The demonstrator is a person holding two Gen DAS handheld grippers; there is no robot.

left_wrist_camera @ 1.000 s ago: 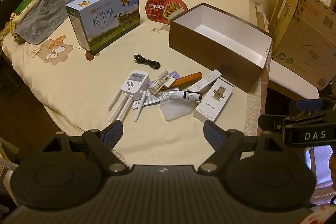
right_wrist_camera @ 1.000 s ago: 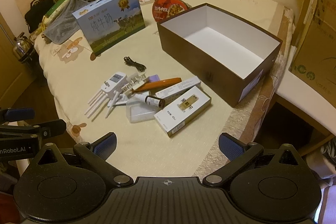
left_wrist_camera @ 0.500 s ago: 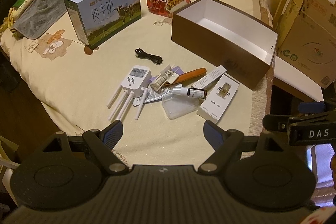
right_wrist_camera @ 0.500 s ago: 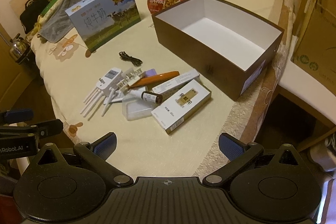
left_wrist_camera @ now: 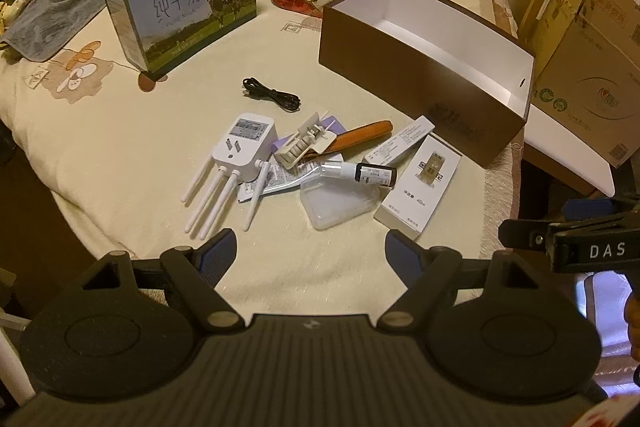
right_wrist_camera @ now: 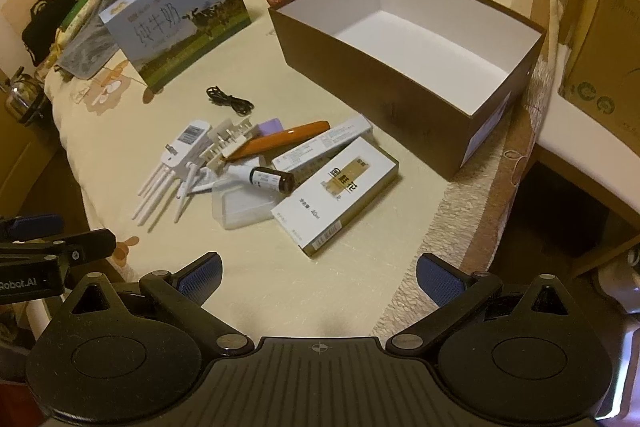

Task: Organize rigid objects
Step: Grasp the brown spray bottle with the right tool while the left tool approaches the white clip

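Both claws hang released above the table's near edge, the left claw [left_wrist_camera: 308,247] and the right claw [right_wrist_camera: 318,273] grasping nothing; the clutter sits mid-table: a white router [left_wrist_camera: 244,147], an orange pen [right_wrist_camera: 280,141], a small vial [right_wrist_camera: 272,181], a white carton [right_wrist_camera: 336,195]; the brown box [right_wrist_camera: 384,75] stands open just beyond.

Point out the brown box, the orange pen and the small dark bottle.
brown box [right_wrist_camera: 360,59]: right wrist view, on its brown front wall.
orange pen [right_wrist_camera: 280,139]: right wrist view, on the middle of its barrel.
small dark bottle [left_wrist_camera: 374,174]: left wrist view, on its dark labelled body.
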